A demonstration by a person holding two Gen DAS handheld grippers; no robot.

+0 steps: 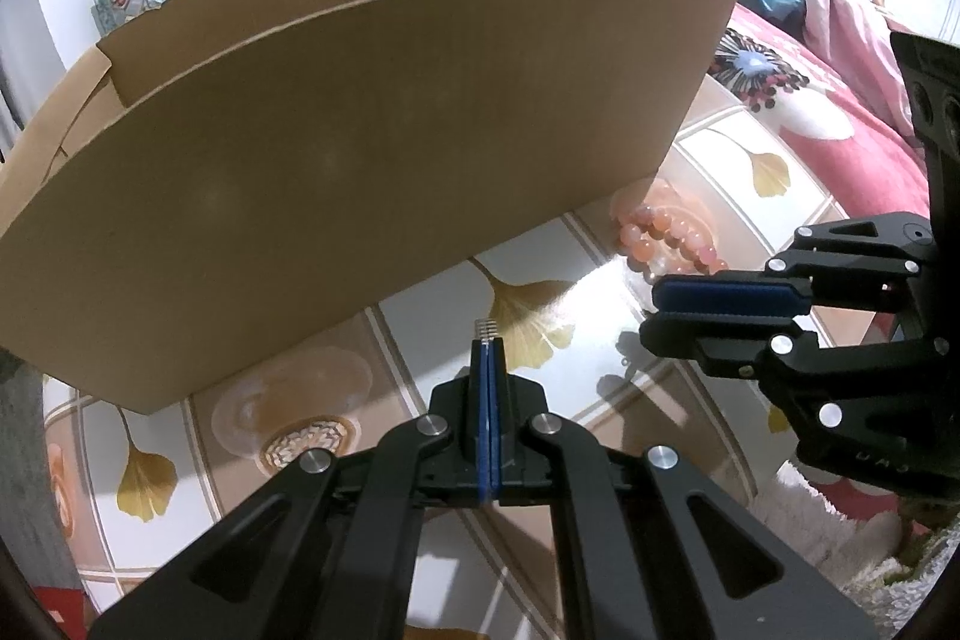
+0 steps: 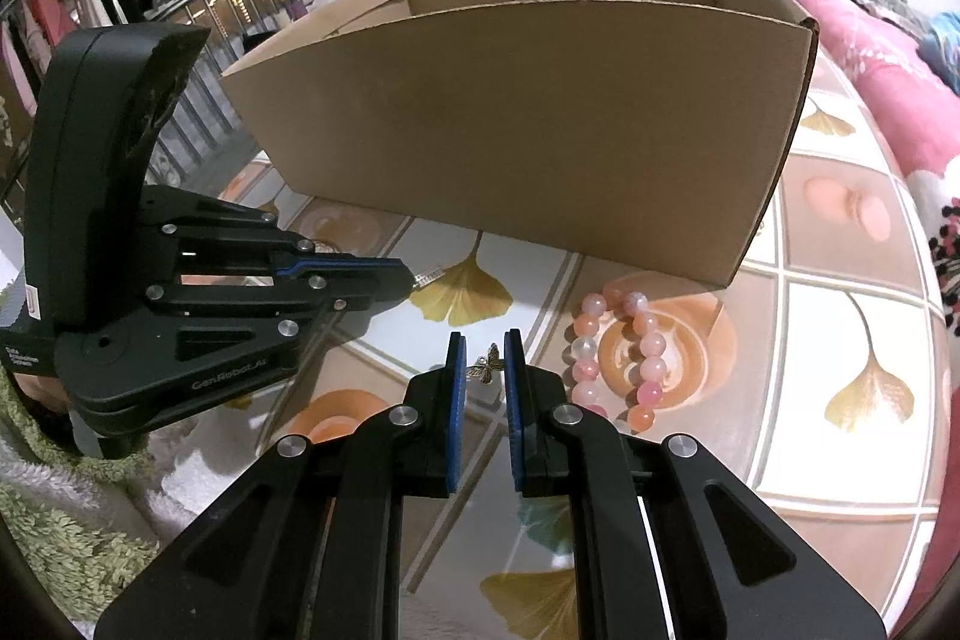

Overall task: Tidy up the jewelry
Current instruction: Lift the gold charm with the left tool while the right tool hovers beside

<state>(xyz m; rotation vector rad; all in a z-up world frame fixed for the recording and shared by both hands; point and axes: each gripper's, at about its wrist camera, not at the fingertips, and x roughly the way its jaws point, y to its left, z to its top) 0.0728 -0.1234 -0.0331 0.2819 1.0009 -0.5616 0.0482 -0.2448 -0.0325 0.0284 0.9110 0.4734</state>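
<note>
My left gripper (image 1: 489,345) is shut on a small ribbed silver ring (image 1: 487,330) that sticks out past its blue pads, just above the table. In the right wrist view the same gripper (image 2: 411,280) comes in from the left with the silver ring (image 2: 431,275) at its tip. My right gripper (image 2: 485,340) has its pads a narrow gap apart, shut on a small bronze butterfly ornament (image 2: 487,367). A pink bead bracelet (image 2: 651,343) lies on the table just right of it, near the corner of the open cardboard box (image 2: 528,130).
The cardboard box (image 1: 360,160) stands close behind both grippers with tall walls. The glossy table (image 2: 840,316) has a ginkgo-leaf pattern. Pink bedding (image 2: 888,64) lies to the right, a shaggy green-and-white cloth (image 2: 78,532) at the near left edge.
</note>
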